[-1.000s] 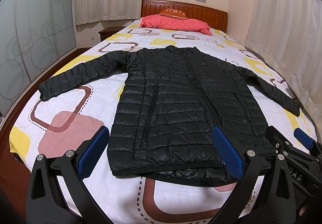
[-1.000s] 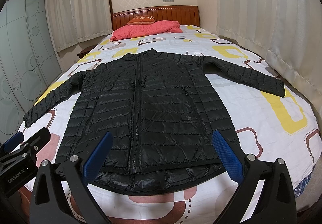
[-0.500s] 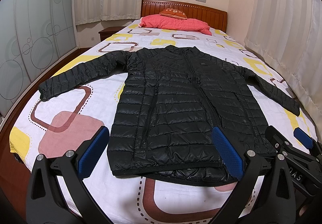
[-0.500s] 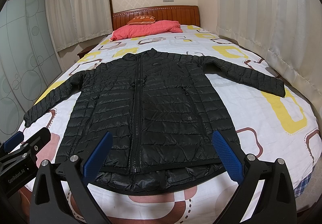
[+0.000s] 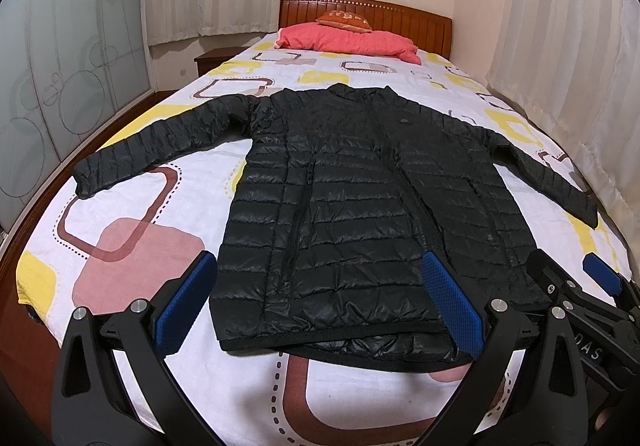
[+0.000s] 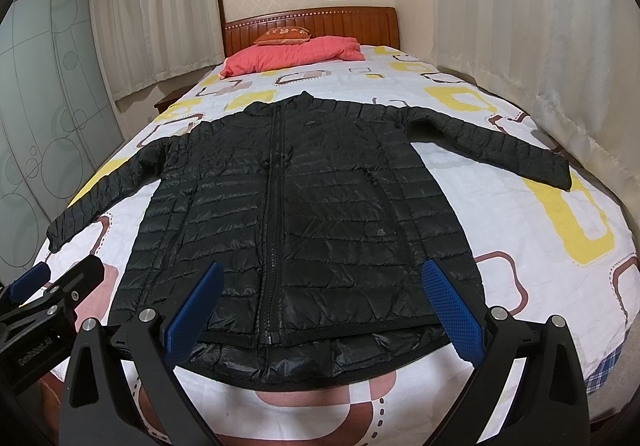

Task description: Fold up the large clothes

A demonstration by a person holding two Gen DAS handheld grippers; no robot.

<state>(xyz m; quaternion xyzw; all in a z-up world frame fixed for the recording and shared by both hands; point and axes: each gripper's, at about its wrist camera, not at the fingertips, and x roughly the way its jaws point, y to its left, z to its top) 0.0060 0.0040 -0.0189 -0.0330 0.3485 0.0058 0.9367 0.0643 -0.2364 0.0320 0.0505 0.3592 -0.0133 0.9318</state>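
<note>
A black quilted puffer jacket (image 5: 352,197) lies flat and zipped on the bed (image 5: 132,205), front up, both sleeves spread out to the sides, hem toward me. It also shows in the right wrist view (image 6: 316,213). My left gripper (image 5: 320,302) is open and empty, held above the hem on the jacket's left half. My right gripper (image 6: 320,306) is open and empty, held above the hem near the zipper. Each gripper shows at the edge of the other's view: the right gripper (image 5: 580,294) and the left gripper (image 6: 44,298).
The bed has a white quilt with yellow, pink and brown squares. A red pillow (image 5: 352,41) and an orange cushion (image 5: 344,19) lie by the wooden headboard (image 5: 400,13). Curtains (image 5: 572,65) hang to the right, a glass wardrobe (image 5: 52,77) stands left, a nightstand (image 5: 212,59) far left.
</note>
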